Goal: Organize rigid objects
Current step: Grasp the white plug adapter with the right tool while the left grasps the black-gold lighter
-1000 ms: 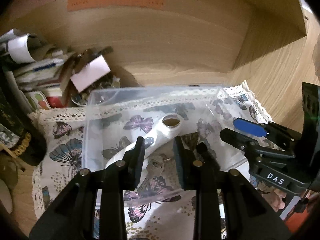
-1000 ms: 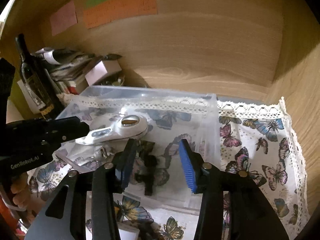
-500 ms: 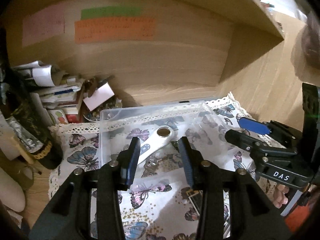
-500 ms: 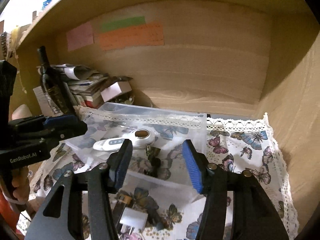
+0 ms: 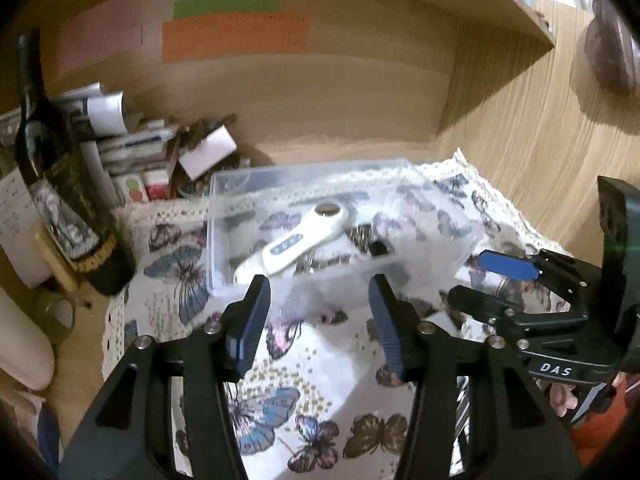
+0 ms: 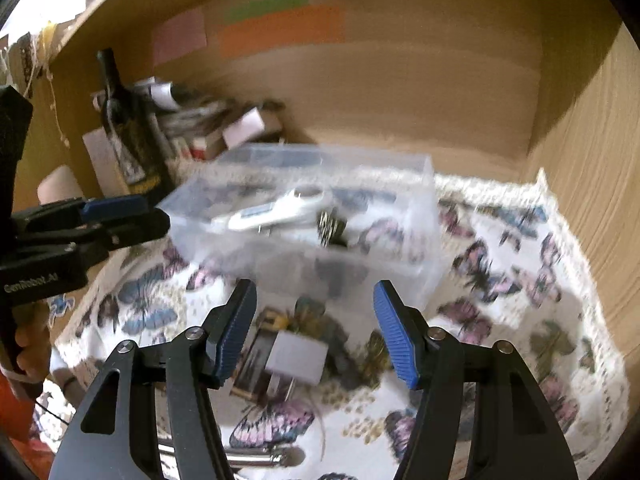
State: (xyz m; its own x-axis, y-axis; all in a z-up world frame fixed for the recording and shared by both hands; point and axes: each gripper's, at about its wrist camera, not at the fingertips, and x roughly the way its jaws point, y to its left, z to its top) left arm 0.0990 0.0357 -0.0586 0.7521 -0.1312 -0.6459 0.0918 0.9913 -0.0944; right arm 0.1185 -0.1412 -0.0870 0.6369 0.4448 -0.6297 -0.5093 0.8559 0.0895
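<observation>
A clear plastic box (image 5: 224,236) (image 6: 416,208) stands on a butterfly cloth. In it lie a white handheld thermometer (image 5: 304,236) (image 6: 280,210) and small dark items (image 6: 330,226). My left gripper (image 5: 320,316) is open and empty, in front of the box. My right gripper (image 6: 316,320) is open and empty, above a white plug adapter (image 6: 298,354) and a dark flat item (image 6: 252,360) on the cloth in front of the box. A metal rod (image 6: 256,456) lies nearer. The right gripper shows at the right of the left view (image 5: 480,280).
A dark wine bottle (image 5: 60,184) (image 6: 124,128) stands at the left beside a pile of papers and small boxes (image 5: 160,148). Wooden walls close the back and right. Coloured notes (image 5: 232,32) hang on the back wall. The cloth (image 6: 520,264) reaches the right wall.
Both grippers have pulled back and up out of the box, so it now looks farther away. Both remain open and empty. The adapter has come into the right view.
</observation>
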